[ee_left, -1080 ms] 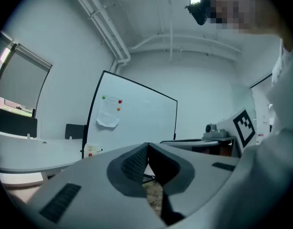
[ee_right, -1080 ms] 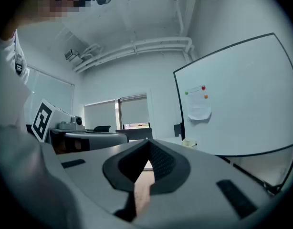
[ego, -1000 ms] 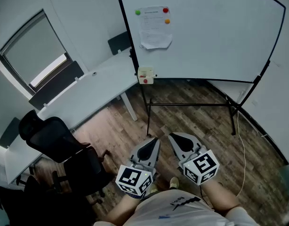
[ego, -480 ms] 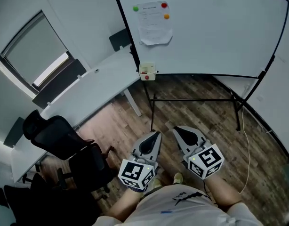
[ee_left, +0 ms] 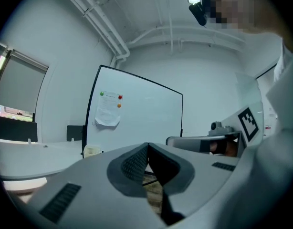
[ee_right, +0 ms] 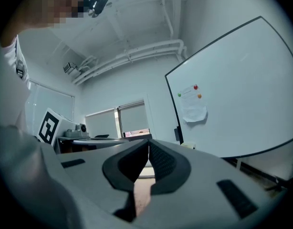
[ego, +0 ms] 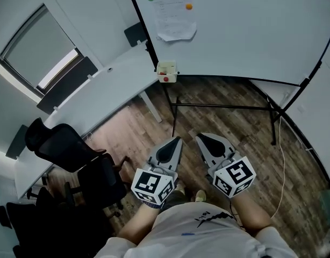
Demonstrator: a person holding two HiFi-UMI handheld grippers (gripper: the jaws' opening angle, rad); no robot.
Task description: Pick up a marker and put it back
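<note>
Both of my tongs sit a little higher in the head view than a second ago, and the whiteboard (ego: 251, 31) has slid up with them, so its paper sheet (ego: 176, 20) now lies close to the top edge. My left tongs (ego: 178, 139) are fully closed, the dark pads meeting at the tips with nothing between them; their own view (ee_left: 147, 145) shows the same. My right tongs (ego: 198, 136) are closed too and carry nothing, the pads pressed together (ee_right: 149, 142). The two point side by side, near each other, over the wooden floor (ego: 229, 128) towards the board's black stand (ego: 224, 107).

I cannot make out a marker as such at this size. A small cream box (ego: 166, 71) hangs at the board's lower left corner, with something red on its front. That box lies ahead of both tongs and well apart from them, a touch left of my left tips in the head view. From the left tongs it shows just left of the jaws (ee_left: 91, 150), from the right tongs just right of them (ee_right: 187, 145).

A white desk (ego: 100, 95) runs off to the left, with a black chair (ego: 63, 149) beside it.
</note>
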